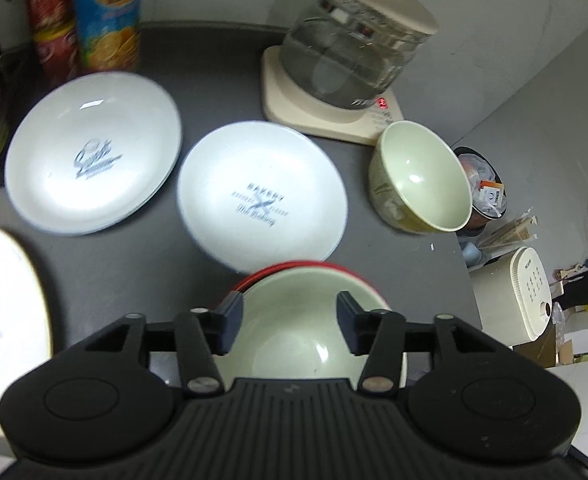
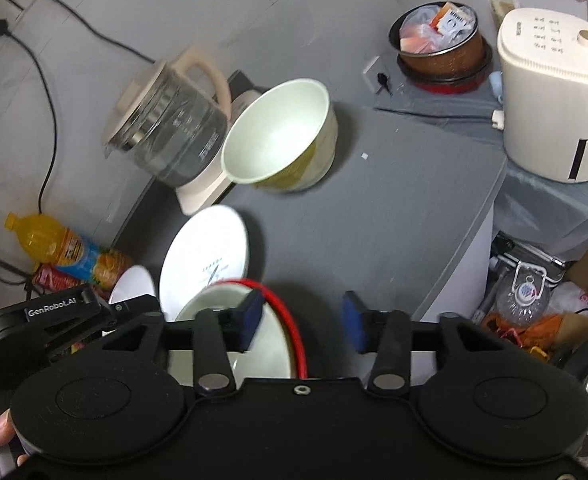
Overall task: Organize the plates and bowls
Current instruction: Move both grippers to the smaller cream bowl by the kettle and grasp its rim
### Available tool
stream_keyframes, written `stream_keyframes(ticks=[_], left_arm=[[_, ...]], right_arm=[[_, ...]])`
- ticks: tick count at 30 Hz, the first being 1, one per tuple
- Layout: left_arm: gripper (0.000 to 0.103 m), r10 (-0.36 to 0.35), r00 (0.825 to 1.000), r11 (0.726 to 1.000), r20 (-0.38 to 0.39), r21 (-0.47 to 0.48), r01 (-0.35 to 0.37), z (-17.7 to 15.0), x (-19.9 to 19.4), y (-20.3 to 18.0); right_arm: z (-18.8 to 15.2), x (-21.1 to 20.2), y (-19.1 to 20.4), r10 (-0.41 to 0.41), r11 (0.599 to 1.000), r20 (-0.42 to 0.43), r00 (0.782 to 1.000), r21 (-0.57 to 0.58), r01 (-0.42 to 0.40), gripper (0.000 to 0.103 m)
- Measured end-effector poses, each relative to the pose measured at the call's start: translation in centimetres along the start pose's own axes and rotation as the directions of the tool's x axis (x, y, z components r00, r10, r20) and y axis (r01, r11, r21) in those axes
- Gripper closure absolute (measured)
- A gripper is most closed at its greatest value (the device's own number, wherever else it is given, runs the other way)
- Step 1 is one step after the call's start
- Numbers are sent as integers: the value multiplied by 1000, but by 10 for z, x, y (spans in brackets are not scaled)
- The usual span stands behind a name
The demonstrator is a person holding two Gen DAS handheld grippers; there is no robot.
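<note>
Red-rimmed bowl point(image 1: 294, 320) below both open grippers point(image 1: 290, 320), prob untouched

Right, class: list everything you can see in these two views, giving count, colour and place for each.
Printed plates: two, white, side by side on the grey table.
Floral plate: one, cream, table's left edge.
Red-rimmed bowl: one, pale green inside, nearest the claws.
Yellow-green bowl: one, table's right side.
Glass kettle: one, clear on a cream base, at the back.
Juice bottle: one, orange, back left.
Crisp tube: one, red, beside the bottle.
Cream appliance: one, off the table to the right.
Left claw: open above the red-rimmed bowl.
Right claw: open.
</note>
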State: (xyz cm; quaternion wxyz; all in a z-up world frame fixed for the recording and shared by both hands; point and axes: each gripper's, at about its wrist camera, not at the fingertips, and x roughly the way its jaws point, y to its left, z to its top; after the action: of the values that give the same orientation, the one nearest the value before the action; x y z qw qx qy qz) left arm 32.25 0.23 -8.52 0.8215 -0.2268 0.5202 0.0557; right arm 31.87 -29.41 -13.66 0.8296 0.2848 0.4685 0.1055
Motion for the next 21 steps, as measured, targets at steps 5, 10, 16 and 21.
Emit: stream_keyframes(ticks=[5, 10, 16, 21], left_arm=[[39, -4, 1000, 998, 17, 58, 3, 12, 8, -20], [35, -4, 1000, 997, 12, 76, 3, 27, 25, -33], [35, -18, 1000, 994, -1, 109, 18, 46, 46, -49], [35, -33, 999, 993, -4, 113, 33, 62, 62, -60]], right_arm=[[18, 10, -5, -13, 1000, 19, 1000, 22, 13, 50], [38, 24, -8, -21, 999, 38, 999, 49, 19, 49], [59, 43, -5, -14, 998, 31, 999, 62, 12, 49], [77, 62, -4, -6, 996, 26, 1000, 84, 4, 49]])
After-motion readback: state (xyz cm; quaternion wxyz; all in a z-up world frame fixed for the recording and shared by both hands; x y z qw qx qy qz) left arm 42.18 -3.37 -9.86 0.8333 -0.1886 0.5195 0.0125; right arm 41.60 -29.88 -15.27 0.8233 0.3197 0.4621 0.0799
